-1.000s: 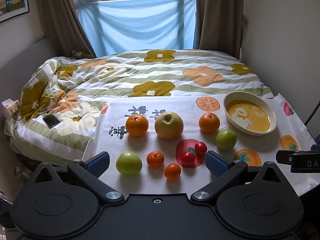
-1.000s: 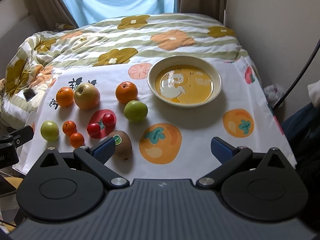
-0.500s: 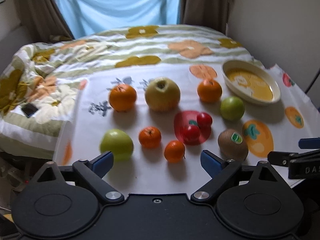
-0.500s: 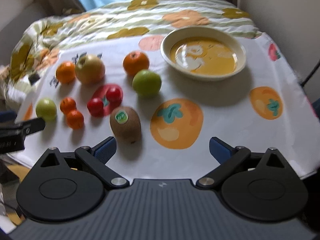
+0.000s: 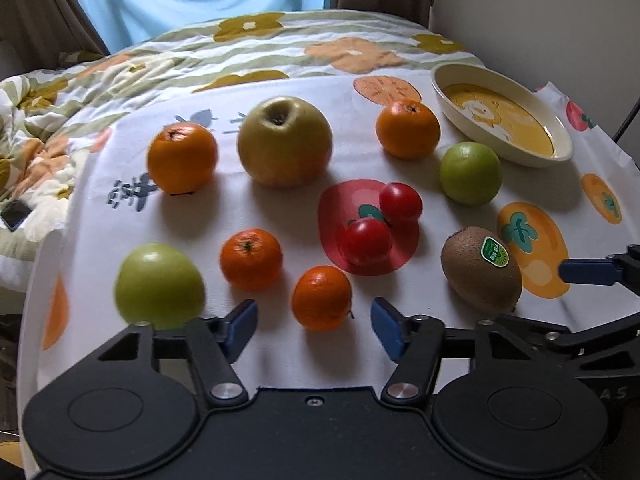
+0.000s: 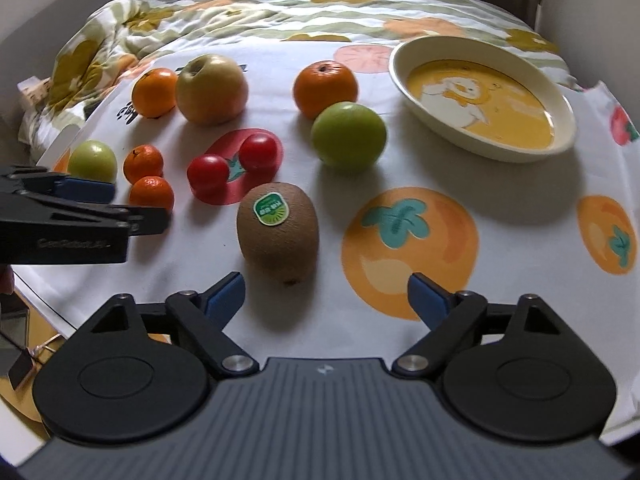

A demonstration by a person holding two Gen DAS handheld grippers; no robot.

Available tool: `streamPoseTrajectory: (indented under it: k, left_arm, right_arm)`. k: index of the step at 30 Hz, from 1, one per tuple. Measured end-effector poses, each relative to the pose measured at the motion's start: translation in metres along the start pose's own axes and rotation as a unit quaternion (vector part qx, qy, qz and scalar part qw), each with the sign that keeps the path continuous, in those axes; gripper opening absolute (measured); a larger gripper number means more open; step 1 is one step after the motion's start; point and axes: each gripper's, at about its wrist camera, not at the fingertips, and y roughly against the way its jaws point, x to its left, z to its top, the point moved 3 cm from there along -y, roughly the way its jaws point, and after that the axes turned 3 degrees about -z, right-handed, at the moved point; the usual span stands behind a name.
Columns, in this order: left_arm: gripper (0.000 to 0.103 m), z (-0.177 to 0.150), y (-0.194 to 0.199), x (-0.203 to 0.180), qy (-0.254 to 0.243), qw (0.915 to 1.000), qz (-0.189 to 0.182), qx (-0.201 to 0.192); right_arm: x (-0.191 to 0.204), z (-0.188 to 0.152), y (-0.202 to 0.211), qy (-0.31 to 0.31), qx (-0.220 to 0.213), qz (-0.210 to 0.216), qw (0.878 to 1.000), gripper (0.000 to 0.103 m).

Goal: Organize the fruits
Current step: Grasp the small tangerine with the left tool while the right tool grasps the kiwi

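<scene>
Both tongs are being lowered toward the fruit on the bench. The left tongs (image 5: 312,320) are being narrowed, nothing gripped, just before a small orange (image 5: 321,298). The right tongs (image 6: 326,294) are being brought beside the kiwi (image 6: 278,236).

Both grippers were basically twins: matte black linkage arms ending in blue fingertip pads, silver pivot screws, and a round raised disc on each side of the base. The left gripper (image 5: 312,320) had a smooth black body with one small screw dead centre. The right gripper (image 6: 326,292) had a ribbed grey body with a tiny lightning-bolt mark. Faint embossed lettering ran along the left one's side, too blurry to read
</scene>
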Motion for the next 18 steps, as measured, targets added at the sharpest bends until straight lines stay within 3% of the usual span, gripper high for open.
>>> streamPoseTrajectory:
  k: [5,9,18]
  left_arm:
    - [0.055,0.002,-0.004,-0.004,-0.006,1.0,-0.004,0.003]
    - [0.037,0.002,-0.008,-0.004,-0.009,0.9999,-0.003,0.006]
    - [0.036,-0.004,-0.006,-0.001,-0.012,0.9999,-0.009,0.006]
  right_arm:
    - [0.004,0.002,-0.007,0.002,0.004,0.012,1.0,0.091]
    - [0.008,0.004,-0.01,0.01,0.007,0.019,1.0,0.085]
    - [0.016,0.01,-0.013,0.018,0.001,0.026,0.999,0.076]
